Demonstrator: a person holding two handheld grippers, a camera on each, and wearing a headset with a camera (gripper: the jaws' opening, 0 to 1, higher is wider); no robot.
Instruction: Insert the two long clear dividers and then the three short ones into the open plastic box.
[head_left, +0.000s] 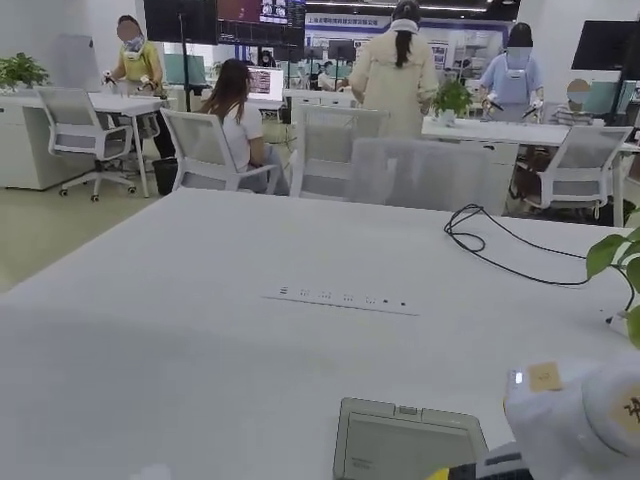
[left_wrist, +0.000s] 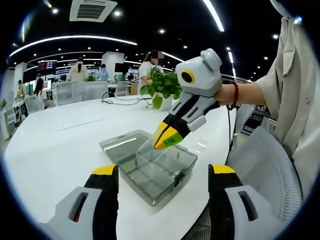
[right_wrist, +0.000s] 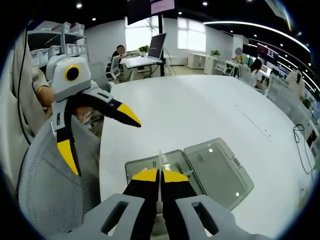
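The open clear plastic box (left_wrist: 165, 175) lies on the white table with its lid (left_wrist: 119, 144) folded flat beside it. My right gripper (left_wrist: 166, 137) hangs just above the box's tray, shut on a thin clear divider (left_wrist: 146, 154) that reaches down toward the tray. In the right gripper view that divider (right_wrist: 159, 159) shows edge-on, rising from my shut right gripper (right_wrist: 160, 175) over the box (right_wrist: 172, 161) and lid (right_wrist: 217, 170). My left gripper (right_wrist: 102, 145) hovers to the side, open and holding nothing. In the head view the lid (head_left: 405, 440) sits at the bottom edge beside a gripper (head_left: 455, 472).
A flush socket strip (head_left: 340, 297) runs across the table's middle. A black cable (head_left: 500, 235) and a leafy plant (head_left: 620, 260) sit at the far right. White chairs (head_left: 400, 170) and several people are beyond the table. A mesh chair (right_wrist: 45, 190) stands at the near edge.
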